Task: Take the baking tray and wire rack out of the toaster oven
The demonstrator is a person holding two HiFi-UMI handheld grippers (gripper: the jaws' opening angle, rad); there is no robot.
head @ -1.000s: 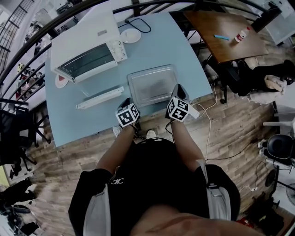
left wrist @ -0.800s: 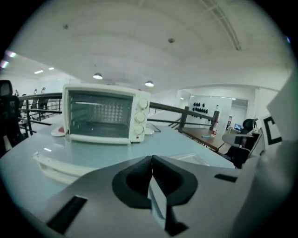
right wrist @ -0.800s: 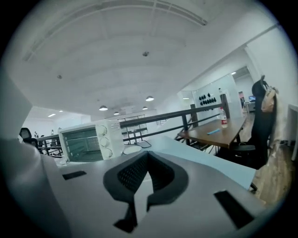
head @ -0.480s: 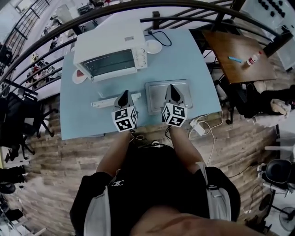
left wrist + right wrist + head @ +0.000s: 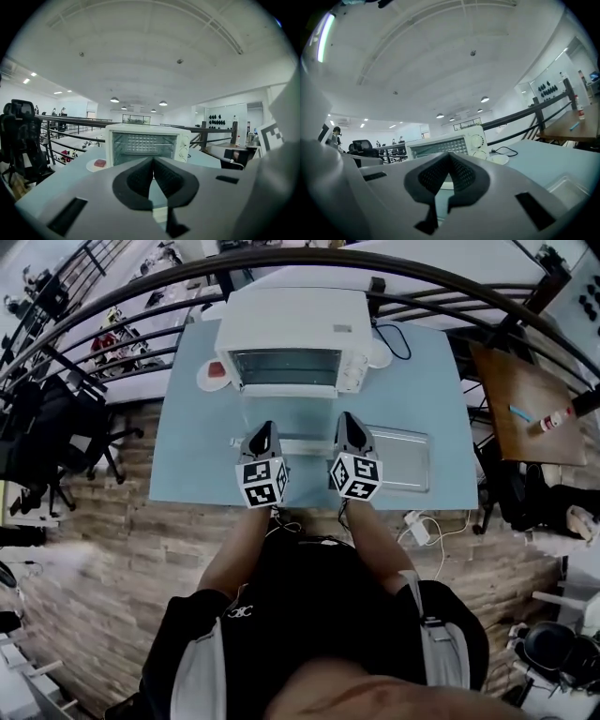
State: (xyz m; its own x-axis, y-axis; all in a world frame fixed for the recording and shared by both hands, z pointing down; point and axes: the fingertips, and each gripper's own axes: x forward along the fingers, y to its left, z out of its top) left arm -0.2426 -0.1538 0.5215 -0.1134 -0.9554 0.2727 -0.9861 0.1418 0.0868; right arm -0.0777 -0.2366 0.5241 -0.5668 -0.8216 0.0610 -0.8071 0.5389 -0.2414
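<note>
Two pieces out, empty tongs facing the oven

Both task pieces seem to lie on the table (image 5: 197, 460), outside the toaster oven (image 5: 291, 329). The baking tray (image 5: 398, 460) sits at 3 o'clock of the right gripper (image 5: 348, 423), just beside it. A pale flat strip that I take for the wire rack (image 5: 305, 444) lies crosswise between the right gripper and the left gripper (image 5: 262, 432). The oven stands at 12 o'clock of both, its glass door (image 5: 286, 367) apparently shut. Little seems left to do: the sound course is to check through the glass that nothing remains inside, and to keep both grippers off the rack. Each pair of jaws is pressed together with nothing between them. Both forearms reach forward side by side, grippers roughly level and aimed at the oven front
</note>
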